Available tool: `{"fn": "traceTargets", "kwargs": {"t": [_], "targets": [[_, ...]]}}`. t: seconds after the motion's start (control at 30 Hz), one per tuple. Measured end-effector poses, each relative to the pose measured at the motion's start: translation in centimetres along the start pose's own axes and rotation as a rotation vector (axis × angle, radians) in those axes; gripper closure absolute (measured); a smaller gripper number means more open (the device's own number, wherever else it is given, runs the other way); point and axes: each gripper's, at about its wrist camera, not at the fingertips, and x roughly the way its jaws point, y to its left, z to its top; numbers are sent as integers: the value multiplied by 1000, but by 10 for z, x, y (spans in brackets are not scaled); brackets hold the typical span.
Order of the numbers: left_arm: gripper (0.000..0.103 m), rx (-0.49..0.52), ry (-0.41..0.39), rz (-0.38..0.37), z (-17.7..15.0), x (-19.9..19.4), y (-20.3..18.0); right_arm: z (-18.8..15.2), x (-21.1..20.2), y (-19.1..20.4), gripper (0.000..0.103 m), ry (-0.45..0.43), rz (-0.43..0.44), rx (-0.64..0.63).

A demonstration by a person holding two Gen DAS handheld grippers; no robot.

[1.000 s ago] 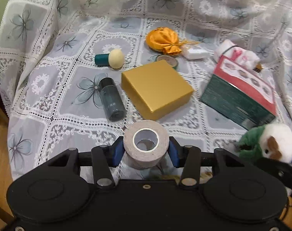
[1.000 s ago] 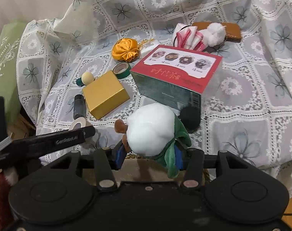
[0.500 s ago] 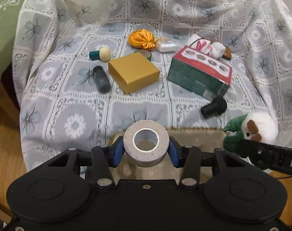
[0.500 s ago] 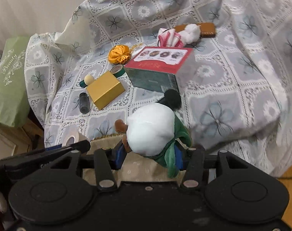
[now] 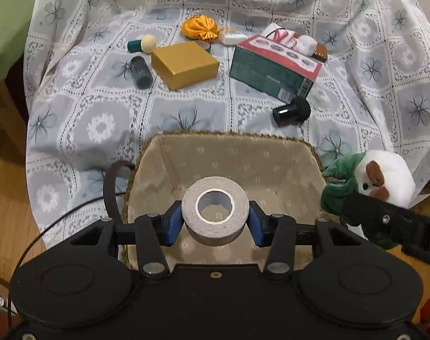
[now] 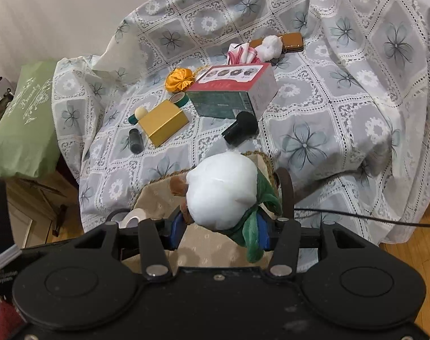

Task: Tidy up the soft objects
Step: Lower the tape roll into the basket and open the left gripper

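My left gripper (image 5: 215, 221) is shut on a grey tape roll (image 5: 215, 208) and holds it over the beige lined basket (image 5: 229, 147). My right gripper (image 6: 220, 226) is shut on a white and green plush toy (image 6: 222, 192), held above the basket's right side (image 6: 158, 201). The plush also shows in the left wrist view (image 5: 385, 175), right of the basket. An orange fabric pouch (image 5: 199, 27) and a white and red soft bundle (image 5: 288, 36) lie far back on the lace cloth.
On the cloth lie a gold box (image 5: 185, 65), a green and red box (image 5: 274, 69), a dark bottle (image 5: 140, 72), a black cylinder (image 5: 290, 110), a teal sponge stick (image 5: 142, 44) and a brown case (image 6: 291, 41). A green bag (image 6: 25, 124) stands left. A cable (image 6: 370, 218) runs right.
Both grippers have drawn back from the cloth with their loads. The basket has come into full view beneath them; the tape roll and plush now hang over it.
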Motion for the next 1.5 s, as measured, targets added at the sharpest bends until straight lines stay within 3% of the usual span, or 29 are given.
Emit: {"fn": "traceTargets", "kwargs": {"t": [0.7, 1.3, 1.5], "targets": [[56, -57, 37, 24, -6, 8, 11, -14, 6, 3, 54, 94, -29, -19], [55, -40, 27, 36, -6, 7, 9, -13, 7, 3, 53, 100, -30, -12], [38, -35, -25, 57, -5, -2, 9, -13, 7, 3, 53, 101, -29, -12]]}}
